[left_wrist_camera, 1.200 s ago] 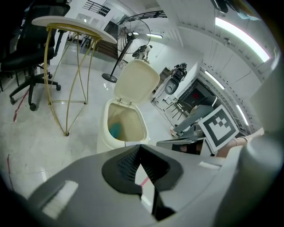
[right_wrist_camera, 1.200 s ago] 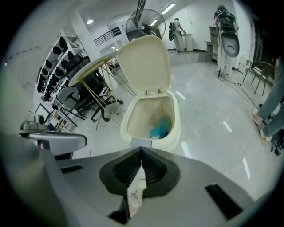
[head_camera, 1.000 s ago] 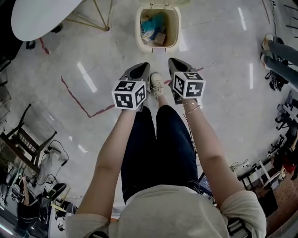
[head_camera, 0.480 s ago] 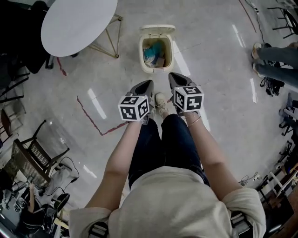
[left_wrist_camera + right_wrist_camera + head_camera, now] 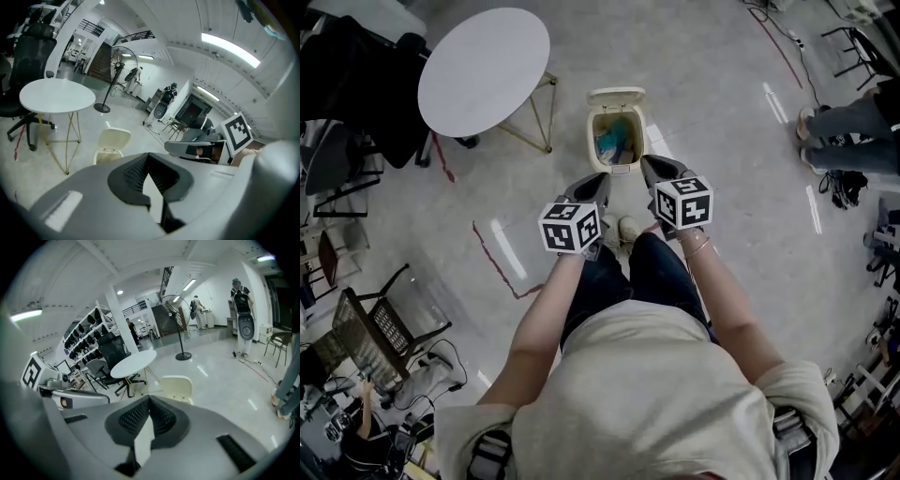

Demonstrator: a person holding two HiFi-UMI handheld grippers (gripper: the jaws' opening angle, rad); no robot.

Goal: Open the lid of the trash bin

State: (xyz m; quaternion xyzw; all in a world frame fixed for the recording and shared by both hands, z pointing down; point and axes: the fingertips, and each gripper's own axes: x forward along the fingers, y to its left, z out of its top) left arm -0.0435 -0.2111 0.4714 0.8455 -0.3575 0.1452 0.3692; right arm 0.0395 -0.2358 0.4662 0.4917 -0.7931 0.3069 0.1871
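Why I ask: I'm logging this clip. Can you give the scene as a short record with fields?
left tongs: shut, empty
right tongs: shut, empty
trash bin: ahead of both tongs, touched by neither
lid: open, tipped back
bin contents: trash inside, some of it blue
round white table: left of the bin in the head view

The person wears a beige short-sleeved top point(image 5: 649, 394), dark trousers point(image 5: 614, 286), a pale shoe point(image 5: 628, 228) and a thin bracelet point(image 5: 699, 246) just behind the right gripper point(image 5: 650, 164), by its black-and-white cube point(image 5: 684, 202).

Closed, empty: left gripper point(image 5: 596, 181), right gripper point(image 5: 650, 164).
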